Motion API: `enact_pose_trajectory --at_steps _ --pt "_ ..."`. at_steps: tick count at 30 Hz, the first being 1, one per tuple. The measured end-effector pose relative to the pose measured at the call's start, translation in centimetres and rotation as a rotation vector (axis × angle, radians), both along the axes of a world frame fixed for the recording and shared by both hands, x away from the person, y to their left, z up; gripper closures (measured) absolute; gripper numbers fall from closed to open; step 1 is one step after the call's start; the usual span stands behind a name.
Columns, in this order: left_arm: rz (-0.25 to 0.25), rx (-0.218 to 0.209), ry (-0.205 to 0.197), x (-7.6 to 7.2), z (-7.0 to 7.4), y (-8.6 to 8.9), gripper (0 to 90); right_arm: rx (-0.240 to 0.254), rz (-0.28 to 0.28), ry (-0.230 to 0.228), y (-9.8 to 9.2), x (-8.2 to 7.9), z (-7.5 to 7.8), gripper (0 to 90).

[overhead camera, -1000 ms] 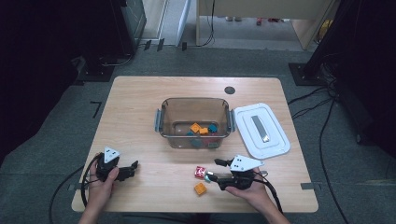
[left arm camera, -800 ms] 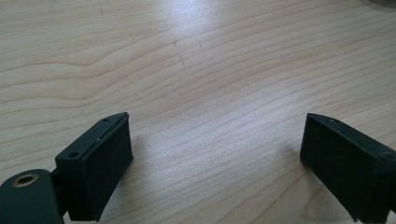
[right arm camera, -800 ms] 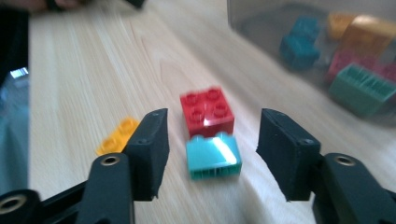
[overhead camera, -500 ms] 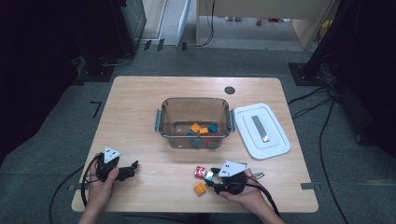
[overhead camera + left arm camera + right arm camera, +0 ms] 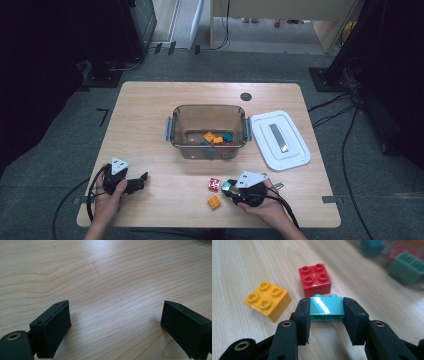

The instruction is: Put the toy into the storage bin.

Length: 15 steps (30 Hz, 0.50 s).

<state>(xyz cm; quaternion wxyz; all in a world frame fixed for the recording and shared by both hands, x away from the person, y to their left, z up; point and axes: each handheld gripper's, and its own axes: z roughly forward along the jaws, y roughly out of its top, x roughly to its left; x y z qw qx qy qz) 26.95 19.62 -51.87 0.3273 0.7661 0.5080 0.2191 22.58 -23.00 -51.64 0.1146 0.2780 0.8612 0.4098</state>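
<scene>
Teal brick (image 5: pixel 326 308) sits clamped between the right gripper (image 5: pixel 326 315) pads (jaws just closing)

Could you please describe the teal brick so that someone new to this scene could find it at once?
On the table, look near the front edge, below the clear bin. There the right gripper clamps the teal brick. Beside it lie a red brick and an orange brick, both loose.
</scene>
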Motion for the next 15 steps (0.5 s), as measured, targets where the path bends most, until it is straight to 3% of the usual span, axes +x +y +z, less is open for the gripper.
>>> enact_pose_trajectory --at_steps 7,15 --pt "0.0 0.0 0.0 0.0 0.0 0.0 9.1 0.1 -0.067 -0.045 -2.4 0.2 2.0 60.1" --pt "0.0 0.0 0.0 0.0 0.0 0.0 9.1 0.159 -0.11 -0.086 -4.3 -0.1 4.7 60.1"
